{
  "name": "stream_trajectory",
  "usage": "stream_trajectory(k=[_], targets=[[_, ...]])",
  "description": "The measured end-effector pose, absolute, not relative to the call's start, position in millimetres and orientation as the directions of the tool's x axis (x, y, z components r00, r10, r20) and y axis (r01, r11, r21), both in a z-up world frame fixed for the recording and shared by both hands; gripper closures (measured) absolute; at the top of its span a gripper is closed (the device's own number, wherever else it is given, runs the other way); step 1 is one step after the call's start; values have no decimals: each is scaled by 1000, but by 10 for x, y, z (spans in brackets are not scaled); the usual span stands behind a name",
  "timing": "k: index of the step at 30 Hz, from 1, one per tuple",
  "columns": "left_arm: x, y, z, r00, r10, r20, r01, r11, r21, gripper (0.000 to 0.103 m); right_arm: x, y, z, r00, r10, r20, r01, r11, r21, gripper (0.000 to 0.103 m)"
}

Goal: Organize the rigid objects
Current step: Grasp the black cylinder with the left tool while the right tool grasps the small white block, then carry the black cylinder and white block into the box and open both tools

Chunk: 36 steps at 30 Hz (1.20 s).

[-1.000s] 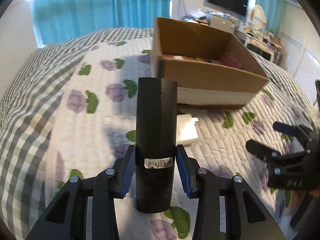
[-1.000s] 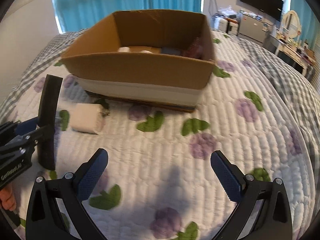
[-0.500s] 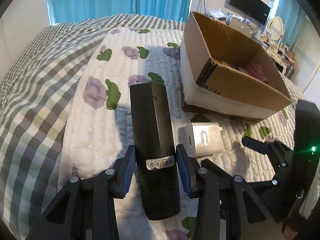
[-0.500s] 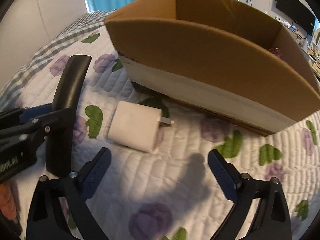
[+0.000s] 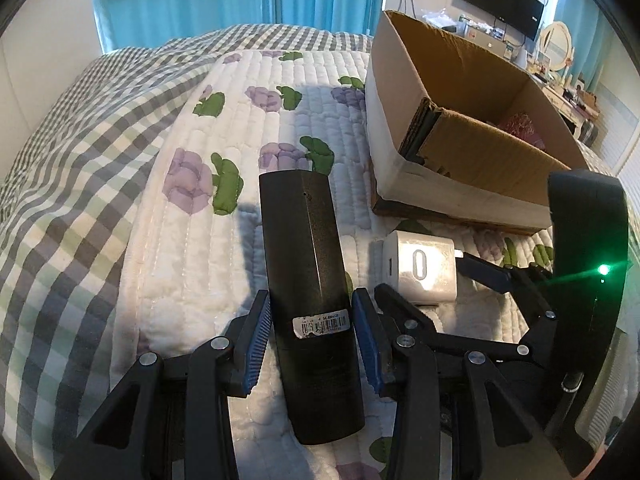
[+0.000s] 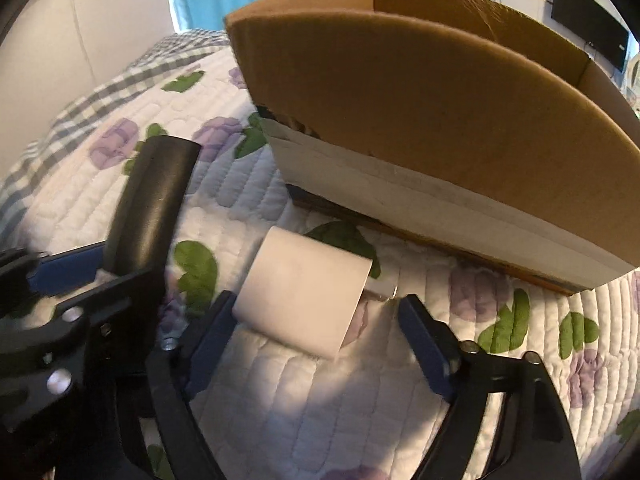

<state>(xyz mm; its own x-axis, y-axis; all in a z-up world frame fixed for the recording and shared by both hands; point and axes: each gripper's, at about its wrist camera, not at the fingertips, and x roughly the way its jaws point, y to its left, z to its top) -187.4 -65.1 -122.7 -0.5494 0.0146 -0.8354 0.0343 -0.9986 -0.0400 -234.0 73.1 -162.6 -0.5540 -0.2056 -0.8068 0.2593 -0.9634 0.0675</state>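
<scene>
right claw (image 6: 316,340) tilted down, closing around charger (image 6: 306,294)

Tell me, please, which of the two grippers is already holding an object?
The left gripper: its pads clamp the black cylinder. The right gripper is only closing around the white charger.

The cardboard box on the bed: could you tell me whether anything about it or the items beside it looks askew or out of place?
The cardboard box sits at an angle on the floral quilt. A white charger lies on its side outside it, prongs toward the box, between the right gripper's closing jaws. Nothing looks spilled or damaged.
</scene>
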Motion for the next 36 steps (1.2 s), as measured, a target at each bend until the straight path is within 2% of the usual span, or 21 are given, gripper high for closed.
stream_trajectory(k=[1,2,3,4,17,22,36], targets=[[-1874,-655,-1226,-550,17,-835,35,-998,-43,62,-2333,739,-1622,-557,-209,-804,257,-964,72,27],[-1872,-658,-1223,-551,18,-834,35,-998,-45,62,-2313,753,-1604,-563,-208,-800,255,-964,71,34],[-1872,-654,-1223,-551,18,-834,34,-998,-43,62,-2300,769,-1592,-563,-219,-797,265,-961,77,49],[-1870,-652,-1220,-551,16,-834,34,-999,-41,62,-2293,785,-1597,-565,-206,-799,265,-962,61,49],[-1692,-379,-1041,-611,-6,-792,-36,-999,35,63,-1890,1324,-1264,-577,-137,-805,214,-977,13,53],[-1579,-284,-939,-617,16,-787,-52,-998,20,63,-1643,1493,-913,-630,-84,-772,221,-972,-74,53],[-1330,72,-187,-703,78,-707,-118,-993,7,63,-1348,1689,67,-754,-75,-653,172,-981,-85,53]])
